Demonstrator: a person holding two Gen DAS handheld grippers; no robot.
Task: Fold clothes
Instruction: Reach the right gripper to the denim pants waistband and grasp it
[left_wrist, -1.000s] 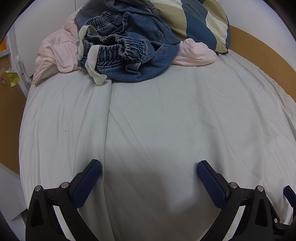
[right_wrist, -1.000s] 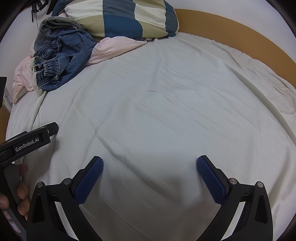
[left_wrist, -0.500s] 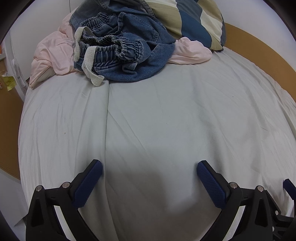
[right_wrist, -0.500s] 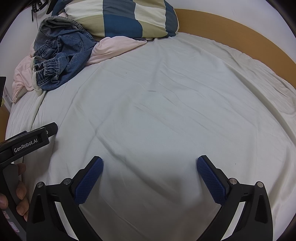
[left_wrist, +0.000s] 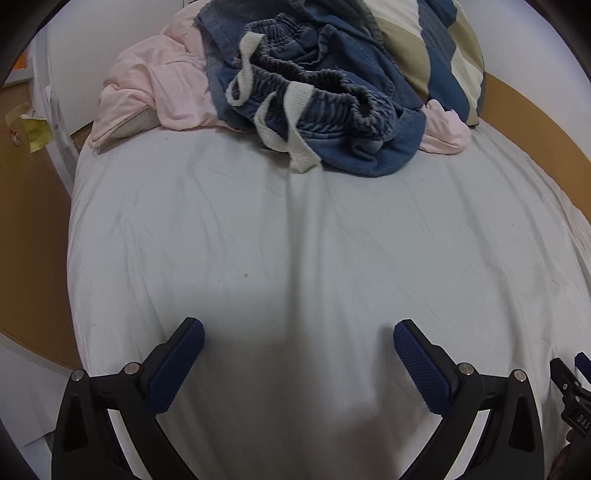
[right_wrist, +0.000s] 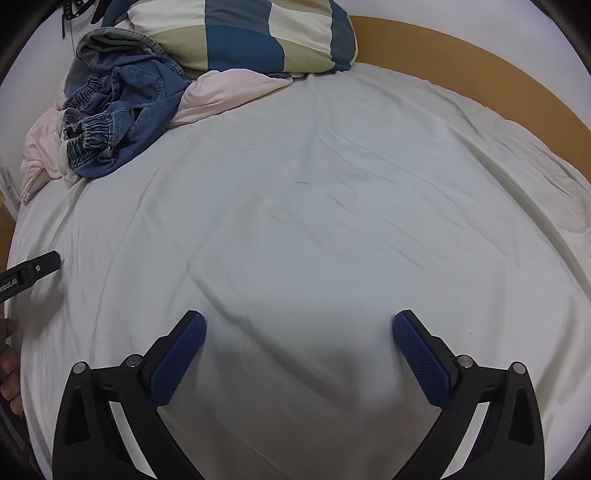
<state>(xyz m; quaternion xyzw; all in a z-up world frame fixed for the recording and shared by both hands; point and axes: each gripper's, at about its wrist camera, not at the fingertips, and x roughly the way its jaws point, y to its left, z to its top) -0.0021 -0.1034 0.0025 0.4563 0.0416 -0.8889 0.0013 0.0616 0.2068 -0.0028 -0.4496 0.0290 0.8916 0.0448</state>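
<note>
A crumpled pile of blue denim clothes (left_wrist: 332, 96) with an elastic waistband and white drawstrings (left_wrist: 295, 144) lies at the far end of the white bed sheet (left_wrist: 295, 258). It also shows in the right wrist view (right_wrist: 122, 118) at the far left. A pink garment (left_wrist: 155, 88) lies under and beside it. My left gripper (left_wrist: 297, 343) is open and empty, low over the sheet, short of the denim. My right gripper (right_wrist: 297, 332) is open and empty over the middle of the sheet (right_wrist: 332, 221).
A blue, beige and cream checked pillow (right_wrist: 251, 37) lies at the head of the bed behind the clothes. A brown floor (right_wrist: 480, 66) borders the bed. The left gripper's body (right_wrist: 29, 273) shows at the left edge of the right wrist view.
My left gripper has moved forward and to the left, so the denim pile looks nearer and more centred. The right gripper has barely moved.
</note>
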